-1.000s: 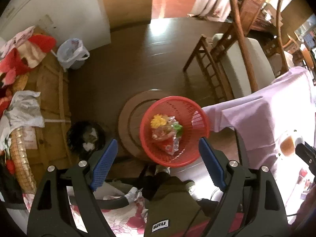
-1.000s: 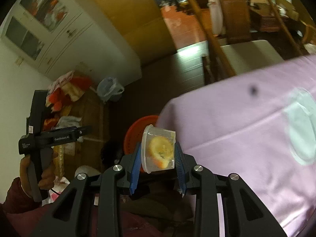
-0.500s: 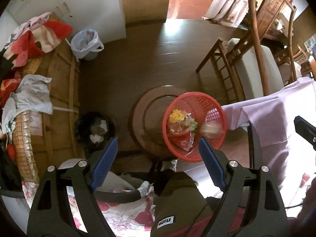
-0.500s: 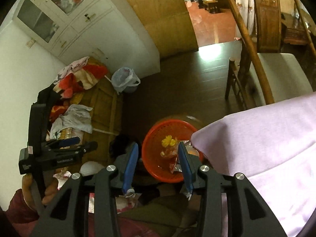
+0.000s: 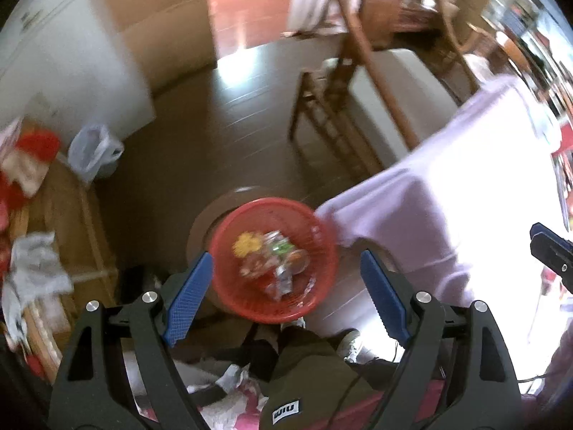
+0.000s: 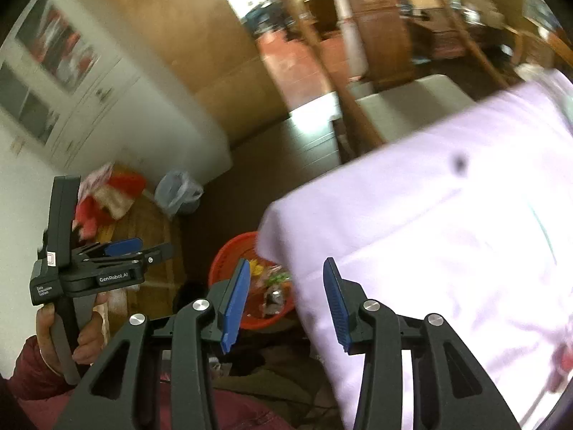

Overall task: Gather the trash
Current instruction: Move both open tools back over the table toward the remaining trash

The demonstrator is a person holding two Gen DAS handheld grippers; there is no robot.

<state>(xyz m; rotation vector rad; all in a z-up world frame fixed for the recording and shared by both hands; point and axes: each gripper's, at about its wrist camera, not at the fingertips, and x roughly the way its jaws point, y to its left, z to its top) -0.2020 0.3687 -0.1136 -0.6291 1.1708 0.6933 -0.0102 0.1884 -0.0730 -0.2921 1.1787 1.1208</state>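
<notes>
A red mesh basket stands on the floor beside the table corner, holding several pieces of trash, among them a yellow scrap and a round clear container. My left gripper is open and empty, high above the basket. My right gripper is open and empty over the table's corner, with the basket partly hidden below behind the lilac tablecloth. The left gripper also shows in the right wrist view, and the right gripper's tip shows in the left wrist view.
The lilac-covered table fills the right. A wooden chair with a pale cushion stands behind it. A round wooden board lies under the basket. A bagged bin and a wooden chest with clothes are at left.
My right gripper opened and dropped the clear container into the red basket, then swung back up towards the table. The left gripper stayed open and drifted a little.
</notes>
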